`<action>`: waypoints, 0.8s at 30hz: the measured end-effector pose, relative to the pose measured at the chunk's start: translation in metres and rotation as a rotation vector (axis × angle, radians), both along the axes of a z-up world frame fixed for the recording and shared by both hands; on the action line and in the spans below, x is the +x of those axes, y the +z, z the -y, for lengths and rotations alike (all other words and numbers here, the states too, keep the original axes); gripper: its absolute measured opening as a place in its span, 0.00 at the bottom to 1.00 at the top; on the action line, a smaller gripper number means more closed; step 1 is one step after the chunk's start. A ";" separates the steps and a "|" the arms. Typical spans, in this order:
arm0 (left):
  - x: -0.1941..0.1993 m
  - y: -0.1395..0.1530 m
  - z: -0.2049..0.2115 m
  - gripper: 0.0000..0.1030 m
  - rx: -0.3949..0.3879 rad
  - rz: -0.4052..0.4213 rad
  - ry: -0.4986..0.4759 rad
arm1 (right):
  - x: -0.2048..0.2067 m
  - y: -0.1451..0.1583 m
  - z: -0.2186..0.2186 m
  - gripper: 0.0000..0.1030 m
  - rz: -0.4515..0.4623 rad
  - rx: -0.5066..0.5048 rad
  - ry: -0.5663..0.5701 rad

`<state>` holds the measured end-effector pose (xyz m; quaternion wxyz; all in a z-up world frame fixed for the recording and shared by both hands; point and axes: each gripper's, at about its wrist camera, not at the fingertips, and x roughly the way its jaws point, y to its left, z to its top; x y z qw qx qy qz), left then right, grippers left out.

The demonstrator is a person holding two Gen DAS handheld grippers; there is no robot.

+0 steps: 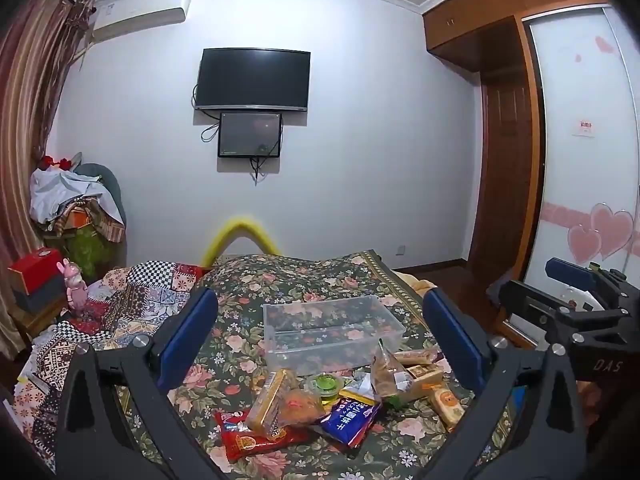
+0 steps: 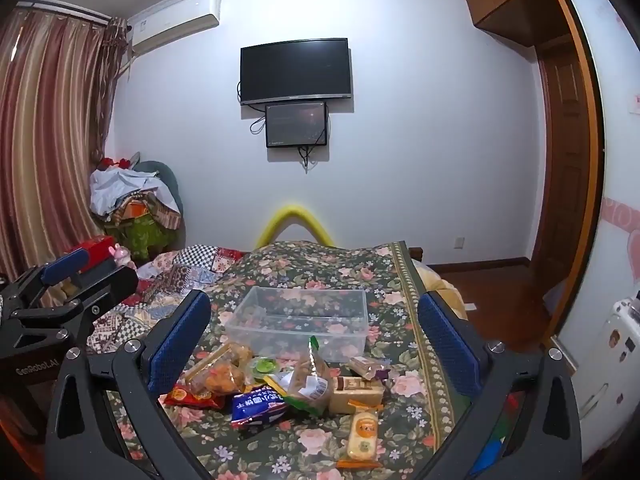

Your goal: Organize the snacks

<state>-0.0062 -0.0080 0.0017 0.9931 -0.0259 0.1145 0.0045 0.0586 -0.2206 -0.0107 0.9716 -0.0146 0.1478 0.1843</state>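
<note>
Both grippers hang above the flowered bedspread with fingers spread wide and nothing between the pads. Ahead of the left gripper, framed between its fingertips, sits the clear plastic box, seemingly empty. Nearer than the box, low between the fingers, lies the heap of snacks: a red packet, a blue packet, a small green cup and several wrapped biscuits. The right gripper frames the same box and heap, with an orange-labelled biscuit pack closest to its right finger.
</note>
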 end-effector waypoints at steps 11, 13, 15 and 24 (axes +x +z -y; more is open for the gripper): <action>0.002 -0.002 -0.001 1.00 -0.008 -0.008 0.002 | -0.002 0.000 -0.001 1.00 0.003 0.002 -0.001; 0.002 -0.002 -0.001 1.00 -0.008 -0.007 0.002 | -0.002 0.000 0.000 1.00 0.000 0.005 -0.001; 0.002 -0.002 -0.001 1.00 -0.006 -0.010 0.001 | -0.002 0.001 0.000 1.00 -0.002 0.008 -0.001; 0.002 -0.005 0.001 1.00 0.002 -0.009 0.002 | -0.001 0.001 -0.001 1.00 -0.003 0.002 -0.002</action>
